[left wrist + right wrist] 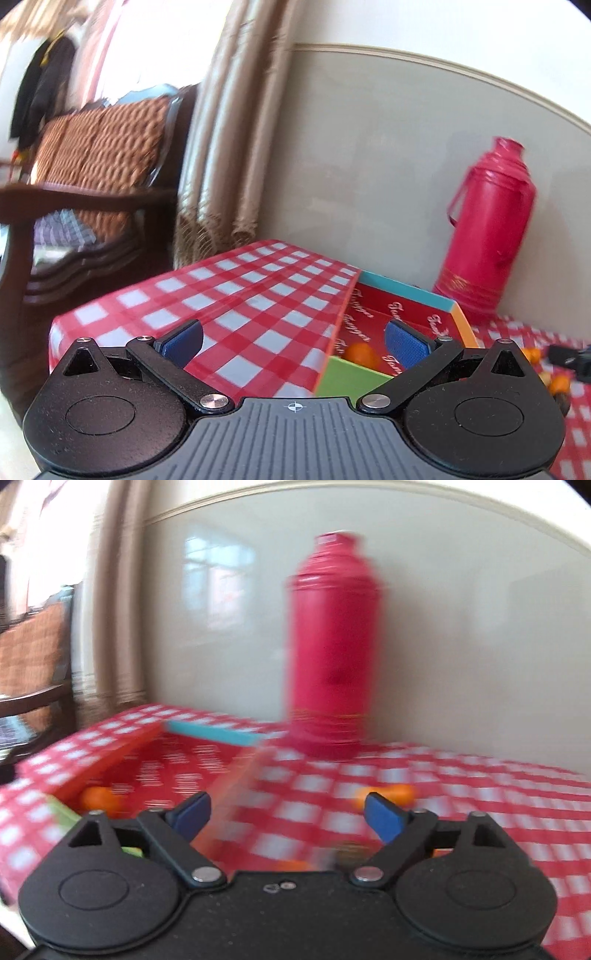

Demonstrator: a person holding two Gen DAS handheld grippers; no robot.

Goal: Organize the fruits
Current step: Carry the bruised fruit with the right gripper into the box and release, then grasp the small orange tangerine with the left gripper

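A colourful open box (406, 291) with a red lettered inside stands on the checked tablecloth. One orange fruit (360, 353) lies in its near corner. My left gripper (293, 343) is open and empty, low over the cloth at the box's left wall. More orange fruits (557, 384) lie on the cloth to the right, next to a dark tool tip (570, 356). In the blurred right wrist view my right gripper (288, 812) is open and empty by the box (218, 734). An orange fruit (98, 798) lies in the box, another orange fruit (400, 793) on the cloth beyond the right finger.
A tall red thermos (487, 236) stands by the wall behind the box; it also shows in the right wrist view (332, 646). The table edge (110, 299) falls off to the left. A dark wooden chair (92, 192) and curtains (229, 147) stand beyond.
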